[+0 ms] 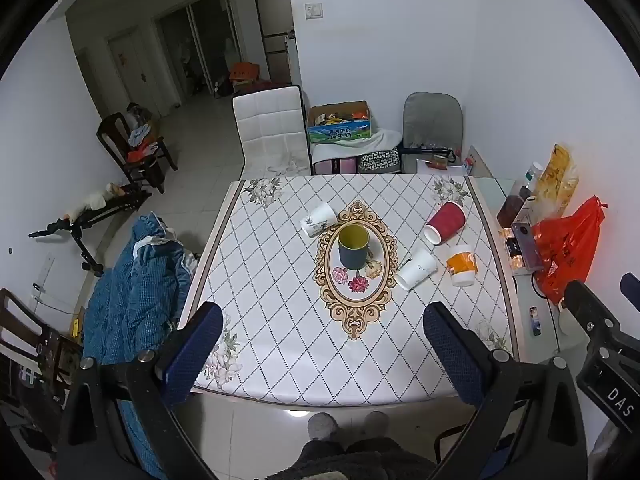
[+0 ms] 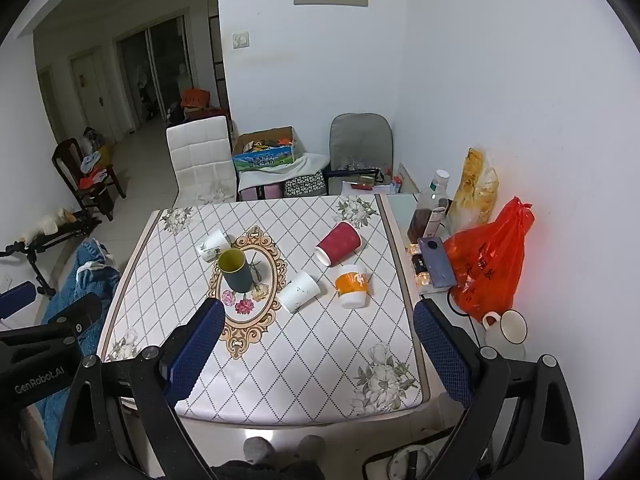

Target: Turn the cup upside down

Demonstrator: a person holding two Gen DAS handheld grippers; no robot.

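A dark blue cup with a yellow inside [image 1: 353, 246] [image 2: 236, 271] stands upright, mouth up, at the middle of the table [image 1: 280, 340] [image 2: 320, 360]. A red cup [image 1: 445, 222] [image 2: 338, 243] and two white cups [image 1: 319, 219] [image 1: 416, 269] [image 2: 213, 245] [image 2: 299, 291] lie on their sides. An orange and white cup [image 1: 462, 265] [image 2: 352, 286] stands mouth down. My left gripper [image 1: 324, 356] and right gripper [image 2: 320, 356] are both open and empty, held above the table's near edge, well short of the cups.
A red plastic bag [image 2: 486, 270], a phone [image 2: 437, 262], bottles [image 2: 430, 210] and a white mug [image 2: 506, 326] sit along the right side ledge. Chairs [image 1: 272, 132] and a cardboard box [image 1: 340, 122] stand behind the table. A blue quilt [image 1: 132, 288] lies at the left.
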